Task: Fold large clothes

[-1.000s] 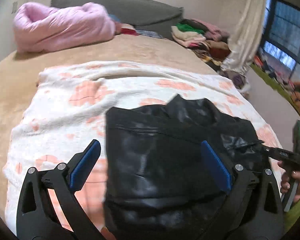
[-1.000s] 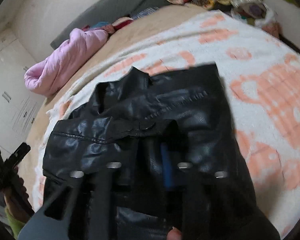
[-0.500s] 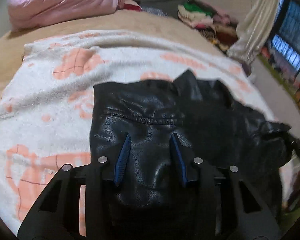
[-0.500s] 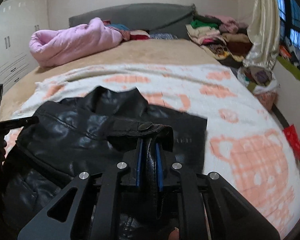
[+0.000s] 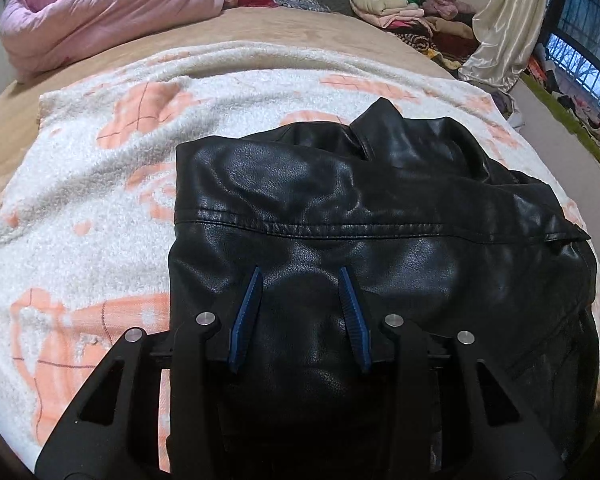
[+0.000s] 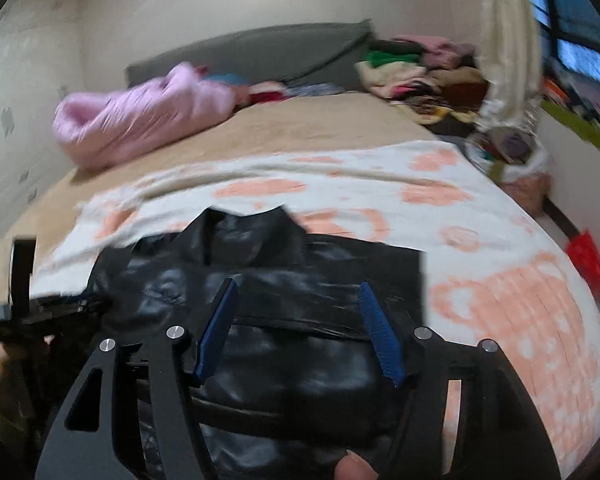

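Plainly the black leather jacket [image 5: 360,248] lies on the white blanket with peach patches [image 5: 100,208], which is spread over the tan bed [image 5: 284,28]; its collar [image 5: 384,120] points toward the grey headboard [image 6: 260,52], and a stitched seam [image 5: 340,228] runs across the upper panel. The left gripper [image 5: 300,276] hangs over the near part of the jacket with its blue-padded fingers [image 5: 247,312] partly spread; leather fills the gap between them, but whether they pinch it cannot be told from this view. The right gripper [image 6: 296,288] shows its fingers [image 6: 216,328] spread wide above the jacket, holding nothing; that view is blurred, so fine detail is lost.

Judging by the shape, the fold is well under way: no sleeve sticks out at either side, the left edge is straight and the right edge squared, so the sides seem already turned in to make a rough rectangle; the right half looks lumpier and rumpled near its edge. What seems left is to flatten that side and bring the bottom up toward the collar, or the collar down, to halve the bundle; stiff leather will likely spring back unless pressed.

A pink quilt [image 5: 108,8] sits by the headboard, and a pile of folded clothes [image 5: 396,4] is stacked at the far right, beside a cream curtain [image 5: 504,24].
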Action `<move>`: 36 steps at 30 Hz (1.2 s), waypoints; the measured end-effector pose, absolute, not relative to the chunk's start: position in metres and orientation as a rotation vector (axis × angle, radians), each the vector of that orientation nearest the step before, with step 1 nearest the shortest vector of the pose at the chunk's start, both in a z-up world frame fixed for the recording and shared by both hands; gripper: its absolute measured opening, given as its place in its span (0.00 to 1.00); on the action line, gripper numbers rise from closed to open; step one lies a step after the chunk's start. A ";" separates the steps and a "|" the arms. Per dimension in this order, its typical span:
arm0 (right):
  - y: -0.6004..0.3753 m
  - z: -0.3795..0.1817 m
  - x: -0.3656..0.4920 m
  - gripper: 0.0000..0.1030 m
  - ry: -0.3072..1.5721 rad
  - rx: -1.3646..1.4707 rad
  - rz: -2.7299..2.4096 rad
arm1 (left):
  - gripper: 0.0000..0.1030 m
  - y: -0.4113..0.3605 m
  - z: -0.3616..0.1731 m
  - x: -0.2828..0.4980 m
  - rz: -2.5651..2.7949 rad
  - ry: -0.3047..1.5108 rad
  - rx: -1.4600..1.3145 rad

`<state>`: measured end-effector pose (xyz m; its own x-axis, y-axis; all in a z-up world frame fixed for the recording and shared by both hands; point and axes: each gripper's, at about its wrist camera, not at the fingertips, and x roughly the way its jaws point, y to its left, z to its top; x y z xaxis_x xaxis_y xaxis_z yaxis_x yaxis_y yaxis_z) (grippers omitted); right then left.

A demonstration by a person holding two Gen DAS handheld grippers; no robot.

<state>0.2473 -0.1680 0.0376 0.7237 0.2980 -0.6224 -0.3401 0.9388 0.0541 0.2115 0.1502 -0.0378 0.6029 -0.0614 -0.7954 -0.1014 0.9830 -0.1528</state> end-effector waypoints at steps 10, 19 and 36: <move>-0.122 -0.048 0.307 0.59 0.991 -0.165 0.367 | 0.30 0.152 -0.036 0.212 0.009 0.929 -0.187; -0.133 -0.023 0.286 0.65 0.895 -0.120 0.412 | 0.30 0.150 -0.031 0.210 0.007 0.919 -0.190; -0.172 0.011 0.215 0.66 0.739 -0.083 0.443 | 0.44 0.084 -0.019 0.175 -0.131 0.938 -0.079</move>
<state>0.2148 -0.1722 0.0114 0.6512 0.3608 -0.6677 -0.4183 0.9047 0.0809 0.1750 0.0845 -0.0190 0.5846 -0.1462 -0.7980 0.0778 0.9892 -0.1242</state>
